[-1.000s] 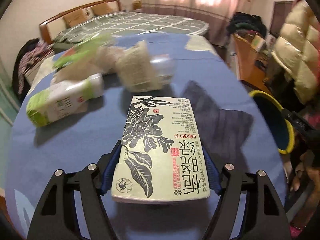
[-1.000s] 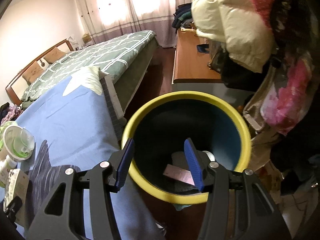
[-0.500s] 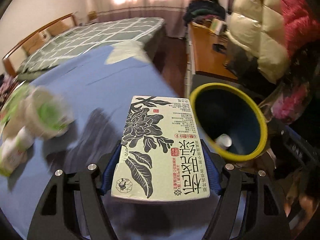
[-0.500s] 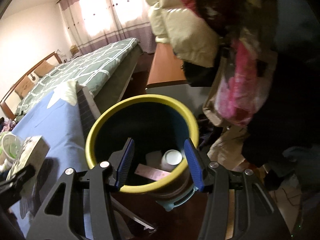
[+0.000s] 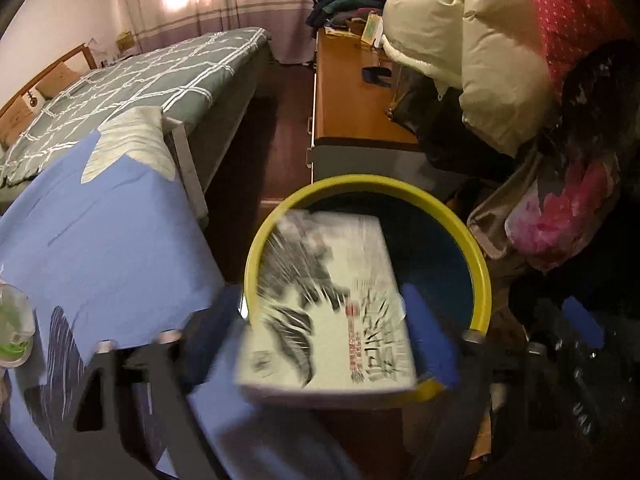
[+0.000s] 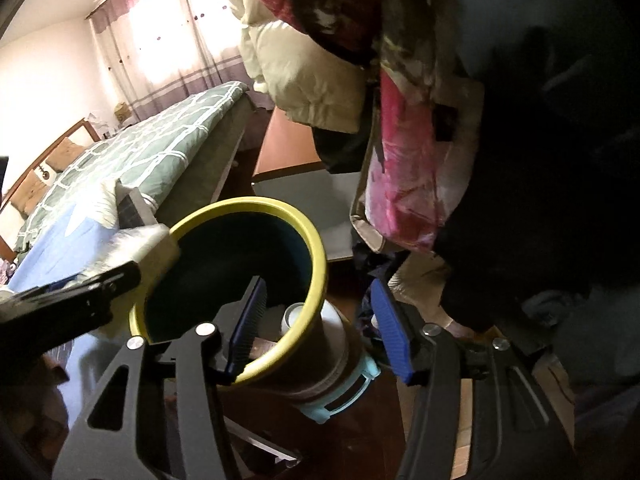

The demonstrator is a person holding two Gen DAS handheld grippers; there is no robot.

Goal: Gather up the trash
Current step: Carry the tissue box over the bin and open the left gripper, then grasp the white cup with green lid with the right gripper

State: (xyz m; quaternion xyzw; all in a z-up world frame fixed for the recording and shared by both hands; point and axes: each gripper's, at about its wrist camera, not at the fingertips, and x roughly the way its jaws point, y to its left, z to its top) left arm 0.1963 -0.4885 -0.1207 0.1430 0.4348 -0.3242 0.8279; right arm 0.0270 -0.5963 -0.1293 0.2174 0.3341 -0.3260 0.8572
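Note:
A pale green carton with black flower print (image 5: 326,308) lies blurred over the near rim of the yellow-rimmed bin (image 5: 478,264). My left gripper (image 5: 320,340) has its jaws spread wider than the carton, with gaps on both sides. In the right wrist view the carton (image 6: 140,248) rests at the bin's left rim (image 6: 316,264), beside the left gripper's black finger (image 6: 80,296). My right gripper (image 6: 320,328) is open and straddles the bin's near wall. A white cup (image 6: 292,316) lies inside the bin.
A blue-covered table (image 5: 100,248) is on the left with a clear cup (image 5: 12,320) at its edge. A bed (image 5: 132,84), a wooden cabinet (image 5: 352,100) and hanging coats (image 5: 480,60) stand behind and right of the bin.
My left gripper carried the carton from over the table to over the bin, then opened; the carton is slipping free. My right gripper tilted and moved closer to the bin's rim.

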